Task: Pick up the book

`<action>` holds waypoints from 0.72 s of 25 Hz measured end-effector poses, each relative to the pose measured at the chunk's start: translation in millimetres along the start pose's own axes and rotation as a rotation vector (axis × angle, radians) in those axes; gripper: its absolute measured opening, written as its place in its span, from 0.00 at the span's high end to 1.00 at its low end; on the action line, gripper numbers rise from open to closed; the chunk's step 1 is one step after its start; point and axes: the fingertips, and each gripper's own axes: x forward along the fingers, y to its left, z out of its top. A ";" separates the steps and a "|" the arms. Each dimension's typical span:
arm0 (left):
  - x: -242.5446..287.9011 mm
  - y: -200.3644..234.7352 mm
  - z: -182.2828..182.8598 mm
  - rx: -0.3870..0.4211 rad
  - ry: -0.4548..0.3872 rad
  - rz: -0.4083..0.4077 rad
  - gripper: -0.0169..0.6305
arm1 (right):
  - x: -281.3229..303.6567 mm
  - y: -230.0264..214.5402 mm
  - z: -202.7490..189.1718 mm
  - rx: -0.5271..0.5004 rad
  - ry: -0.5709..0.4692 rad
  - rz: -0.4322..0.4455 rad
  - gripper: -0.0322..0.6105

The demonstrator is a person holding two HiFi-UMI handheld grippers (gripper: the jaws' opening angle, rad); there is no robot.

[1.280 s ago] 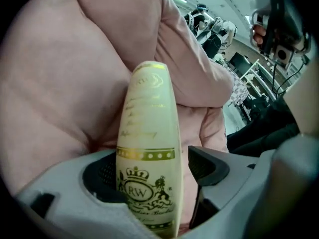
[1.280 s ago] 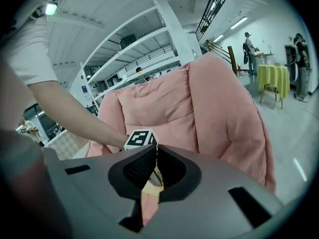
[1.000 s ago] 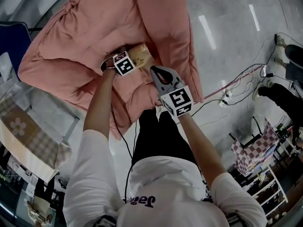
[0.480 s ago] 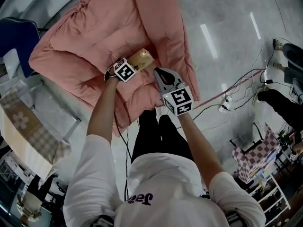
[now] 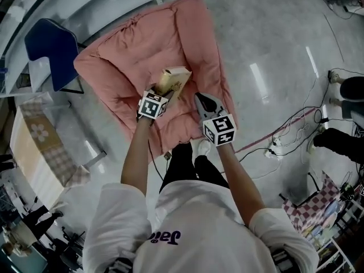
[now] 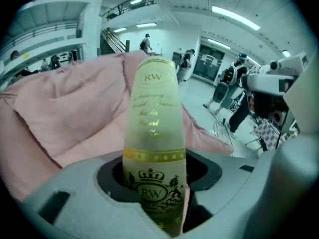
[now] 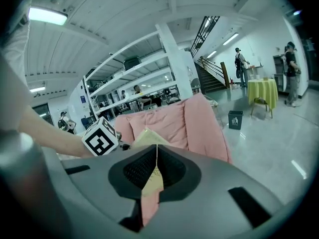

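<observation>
Blue chair (image 5: 48, 53) at far left, beside the pink cushion (image 5: 131, 61) spread on the floor. Your left gripper (image 5: 162, 95) has its fingers clamped on one end of the yellow book (image 5: 173, 78), held above the cushion. Your right gripper (image 5: 203, 100), just beside it, has its fingers together, holding nothing.

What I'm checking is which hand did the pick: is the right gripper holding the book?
No, the right gripper is shut on nothing, while the book sits clamped in the left gripper.
</observation>
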 end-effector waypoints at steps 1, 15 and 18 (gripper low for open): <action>-15.7 -2.4 9.9 -0.022 -0.043 0.023 0.61 | -7.5 3.6 9.6 -0.009 -0.019 0.003 0.93; -203.8 -97.6 94.8 -0.077 -0.502 0.291 0.61 | -119.9 48.4 99.4 -0.139 -0.231 0.003 0.93; -237.4 -119.9 108.8 -0.086 -0.603 0.324 0.61 | -140.3 58.7 118.8 -0.174 -0.286 0.001 0.93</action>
